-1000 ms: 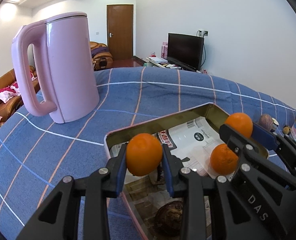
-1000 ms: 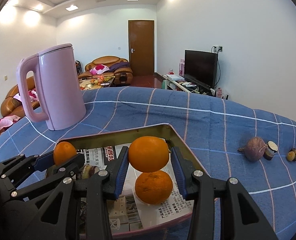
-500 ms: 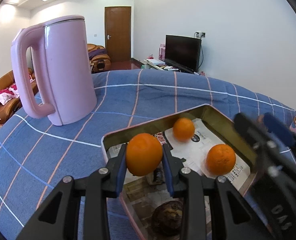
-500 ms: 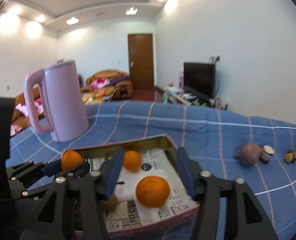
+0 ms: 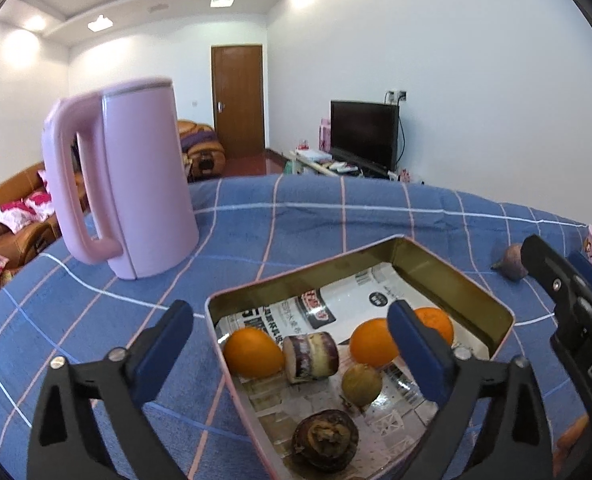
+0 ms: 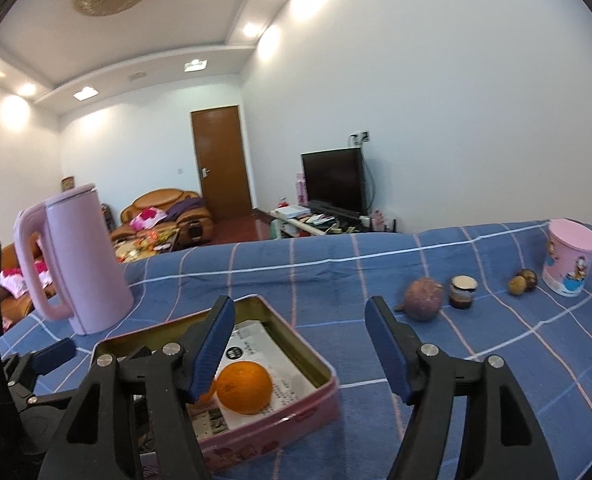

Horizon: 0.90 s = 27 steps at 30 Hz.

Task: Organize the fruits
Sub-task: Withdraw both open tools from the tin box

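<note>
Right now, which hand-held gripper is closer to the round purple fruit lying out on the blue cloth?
Right. The right hand-held gripper opens beside the round purple fruit; the left hand-held gripper opens over the tin.

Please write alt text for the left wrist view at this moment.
The left hand-held gripper, jaws opening and holding nothing, hovers over a pink tin lined with newspaper that holds three oranges and other produce. A pink kettle stands behind on the blue checked cloth.

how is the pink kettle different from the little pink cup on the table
The pink kettle is plain; the pink cup carries cartoon prints. The kettle has a big side handle; the cup shows none. The kettle stands left of the tin, the cup far right beside small fruits. Both are pink and upright on the blue checked cloth.
</note>
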Each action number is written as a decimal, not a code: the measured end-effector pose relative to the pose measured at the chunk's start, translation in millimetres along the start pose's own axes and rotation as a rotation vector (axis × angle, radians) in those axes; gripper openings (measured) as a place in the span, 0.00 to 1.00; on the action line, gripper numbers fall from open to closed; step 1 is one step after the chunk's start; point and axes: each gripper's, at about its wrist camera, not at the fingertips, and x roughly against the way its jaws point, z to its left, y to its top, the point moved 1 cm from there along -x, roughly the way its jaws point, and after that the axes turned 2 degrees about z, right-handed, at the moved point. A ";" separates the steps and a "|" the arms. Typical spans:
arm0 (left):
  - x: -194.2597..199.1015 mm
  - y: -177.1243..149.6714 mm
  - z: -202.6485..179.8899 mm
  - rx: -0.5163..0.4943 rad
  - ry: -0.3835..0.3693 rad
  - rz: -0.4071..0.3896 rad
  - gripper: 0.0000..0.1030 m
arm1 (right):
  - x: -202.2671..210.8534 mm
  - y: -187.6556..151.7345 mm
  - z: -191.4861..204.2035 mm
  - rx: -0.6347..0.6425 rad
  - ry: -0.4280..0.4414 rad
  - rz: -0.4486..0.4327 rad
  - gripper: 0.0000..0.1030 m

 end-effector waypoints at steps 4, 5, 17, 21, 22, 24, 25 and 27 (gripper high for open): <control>9.1 0.1 -7.7 -0.037 0.011 -0.054 1.00 | 7.5 0.2 -7.5 -0.019 -0.063 -0.031 0.67; 10.9 0.2 -9.1 -0.045 0.012 -0.065 1.00 | 9.7 0.5 -8.5 -0.021 -0.080 -0.042 0.67; 19.5 -3.4 -18.1 -0.072 0.006 -0.076 1.00 | 20.7 -2.2 -21.9 -0.040 -0.131 -0.051 0.67; 21.2 -6.2 -21.2 -0.071 0.002 -0.061 1.00 | 25.2 -3.9 -29.2 -0.047 -0.132 -0.039 0.67; 21.8 -6.9 -22.0 -0.072 -0.002 -0.058 1.00 | 25.6 -4.2 -32.4 -0.053 -0.130 -0.031 0.67; 23.9 -8.7 -24.6 -0.077 -0.002 -0.057 1.00 | 25.9 -4.7 -39.6 -0.071 -0.132 -0.014 0.67; 25.3 -9.6 -26.2 -0.082 -0.003 -0.057 1.00 | 27.0 -5.2 -44.8 -0.085 -0.134 -0.007 0.67; 28.6 -11.6 -29.1 -0.086 -0.007 -0.061 1.00 | 28.4 -6.2 -52.1 -0.102 -0.137 0.002 0.67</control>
